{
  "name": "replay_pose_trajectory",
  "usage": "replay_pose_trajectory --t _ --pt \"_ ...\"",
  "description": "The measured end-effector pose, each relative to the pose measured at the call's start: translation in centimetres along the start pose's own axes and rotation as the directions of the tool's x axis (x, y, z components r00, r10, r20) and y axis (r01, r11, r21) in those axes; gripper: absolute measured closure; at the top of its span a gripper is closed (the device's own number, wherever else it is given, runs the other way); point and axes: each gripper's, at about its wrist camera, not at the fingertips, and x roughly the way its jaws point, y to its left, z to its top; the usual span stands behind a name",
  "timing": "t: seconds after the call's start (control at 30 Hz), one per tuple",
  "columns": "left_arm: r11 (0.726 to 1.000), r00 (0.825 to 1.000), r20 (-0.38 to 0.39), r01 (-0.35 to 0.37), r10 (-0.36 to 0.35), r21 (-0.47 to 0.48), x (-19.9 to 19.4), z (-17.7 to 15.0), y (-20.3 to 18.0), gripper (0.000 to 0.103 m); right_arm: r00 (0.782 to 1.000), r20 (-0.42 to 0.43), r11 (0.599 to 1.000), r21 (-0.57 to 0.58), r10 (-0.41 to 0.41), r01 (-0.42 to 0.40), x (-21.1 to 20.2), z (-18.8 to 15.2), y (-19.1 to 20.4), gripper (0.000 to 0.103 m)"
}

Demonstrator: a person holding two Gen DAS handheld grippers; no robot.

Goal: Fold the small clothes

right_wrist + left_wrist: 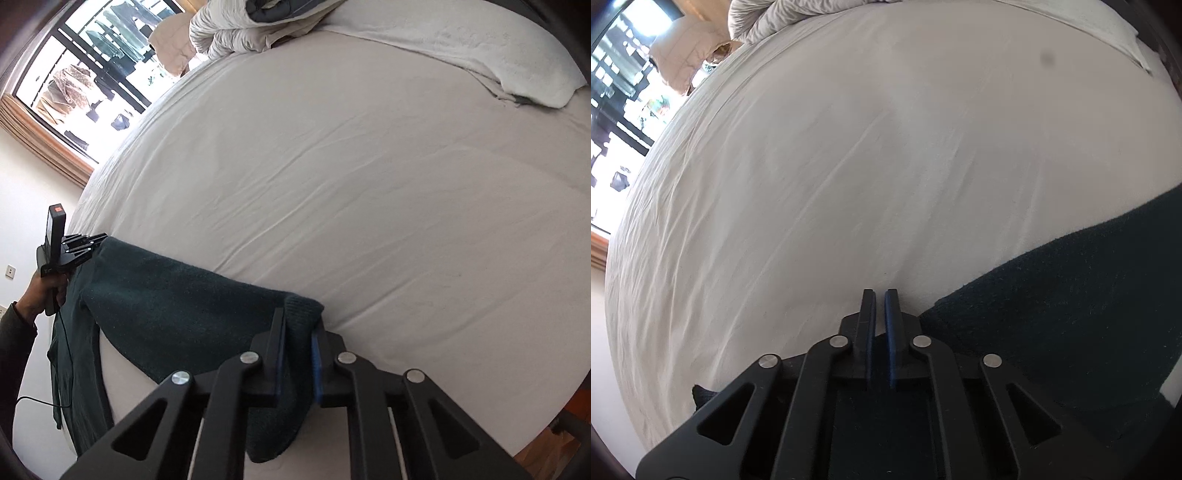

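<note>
A dark green knitted sweater (177, 295) is stretched between my two grippers over the near edge of a bed with a white sheet (351, 184). My right gripper (298, 317) is shut on a bunched part of the sweater, which hangs down between its fingers. My left gripper (101, 238) shows at the left in the right wrist view, shut on the sweater's other end. In the left wrist view the left gripper (880, 293) has its fingers nearly together, and the sweater (1071, 314) runs off to the right and under the gripper body.
A crumpled grey duvet (236, 29) lies at the far end of the bed, with a white blanket (461, 44) at the far right. A window (85, 70) with clothes hanging outside is at the left. The person's left hand (40, 291) holds the left gripper's handle.
</note>
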Motion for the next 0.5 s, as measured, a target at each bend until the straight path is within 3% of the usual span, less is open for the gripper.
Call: replay_pose_trajectory --t 0.1,0.23,0.4,0.5 --pt "1.0 1.0 0.008 -0.002 0.002 -0.014 -0.6 -1.1 0.2 0.101 0.998 0.058 0.999 -0.037 -0.037 0.039 -1.2 -0.1 1.7 0.092" --pt "0.997 1.0 0.028 0.01 -0.008 -0.075 -1.2 -1.8 1.4 0.101 0.981 0.167 0.973 -0.19 -0.104 0.135 -3.8 -0.5 6.5 0.092" --pt "0.989 0.999 0.044 0.015 -0.008 -0.15 -2.8 -3.5 2.5 0.101 0.961 0.264 0.925 -0.338 -0.082 0.171 -6.3 -1.6 13.6 0.092" --pt "0.964 0.996 0.073 0.074 -0.058 -0.254 -4.2 -4.1 3.9 0.101 0.949 0.31 0.901 -0.393 -0.058 0.183 -8.4 -2.7 16.5 0.092"
